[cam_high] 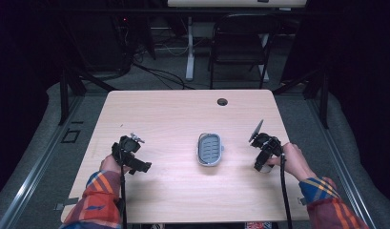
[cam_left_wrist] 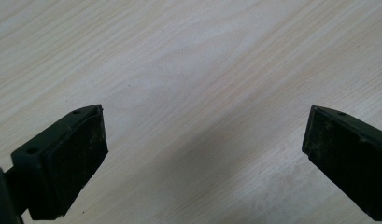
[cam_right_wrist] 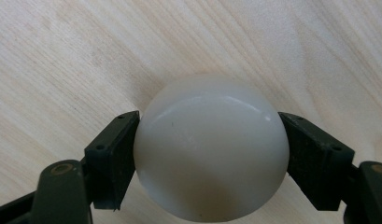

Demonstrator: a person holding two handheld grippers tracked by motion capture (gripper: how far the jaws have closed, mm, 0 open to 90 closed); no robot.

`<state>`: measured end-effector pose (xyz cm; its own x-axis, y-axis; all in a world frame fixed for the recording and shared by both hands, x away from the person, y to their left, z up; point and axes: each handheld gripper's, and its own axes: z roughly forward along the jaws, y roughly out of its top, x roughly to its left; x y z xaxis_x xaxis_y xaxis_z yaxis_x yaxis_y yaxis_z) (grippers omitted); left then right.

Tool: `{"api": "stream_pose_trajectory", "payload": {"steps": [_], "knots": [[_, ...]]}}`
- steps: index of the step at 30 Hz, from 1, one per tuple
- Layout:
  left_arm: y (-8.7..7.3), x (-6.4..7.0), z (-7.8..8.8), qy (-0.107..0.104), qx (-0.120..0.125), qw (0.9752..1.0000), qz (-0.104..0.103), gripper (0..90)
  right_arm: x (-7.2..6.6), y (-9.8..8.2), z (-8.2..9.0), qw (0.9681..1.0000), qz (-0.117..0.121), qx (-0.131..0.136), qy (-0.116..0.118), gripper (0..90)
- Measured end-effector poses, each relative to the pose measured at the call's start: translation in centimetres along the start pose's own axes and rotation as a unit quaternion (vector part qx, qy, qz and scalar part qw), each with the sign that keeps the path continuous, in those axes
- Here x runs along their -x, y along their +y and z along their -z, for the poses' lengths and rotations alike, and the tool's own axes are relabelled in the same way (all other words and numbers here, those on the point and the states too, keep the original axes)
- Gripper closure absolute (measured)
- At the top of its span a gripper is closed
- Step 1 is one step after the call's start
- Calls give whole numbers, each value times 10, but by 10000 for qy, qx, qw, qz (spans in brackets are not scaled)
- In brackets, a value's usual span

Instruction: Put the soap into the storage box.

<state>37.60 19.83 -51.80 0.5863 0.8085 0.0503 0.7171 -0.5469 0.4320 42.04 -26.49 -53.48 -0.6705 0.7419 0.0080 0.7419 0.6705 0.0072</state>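
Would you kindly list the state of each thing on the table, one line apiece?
white rounded object: clamped between the right gripper's jaws.
right gripper: shut on the object.
left gripper: open, nothing between its jaws.
grey tray: lying flat mid-table, untouched.
table: bare wood around these.

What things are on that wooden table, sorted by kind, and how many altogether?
Grey dish lying in the middle of the table: 1
White rounded object, clamped in the right gripper: 1
Hand-held grippers, counting the left gripper with its fingers apart over bare wood: 2
Total: 4
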Motion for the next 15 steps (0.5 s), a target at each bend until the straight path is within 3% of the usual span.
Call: {"api": "stream_pose_trajectory", "payload": {"steps": [3, 5, 8, 15], "knots": [[0, 0, 0, -2, 1, 10000, -3, 1, 1, 1, 4, 9998, 132, -173, -49, 238], [0, 0, 0, -3, 8, 10000, 5, 1, 0, -1, 2, 10000, 11, 7, -9, 238], [0, 0, 0, -4, 9, 10000, 2, 1, 1, 1, 6, 9997, 147, -182, -53, 238], [0, 0, 0, -1, -1, 10000, 5, 1, 0, 0, 8, 9997, 159, -165, -53, 238]]}}
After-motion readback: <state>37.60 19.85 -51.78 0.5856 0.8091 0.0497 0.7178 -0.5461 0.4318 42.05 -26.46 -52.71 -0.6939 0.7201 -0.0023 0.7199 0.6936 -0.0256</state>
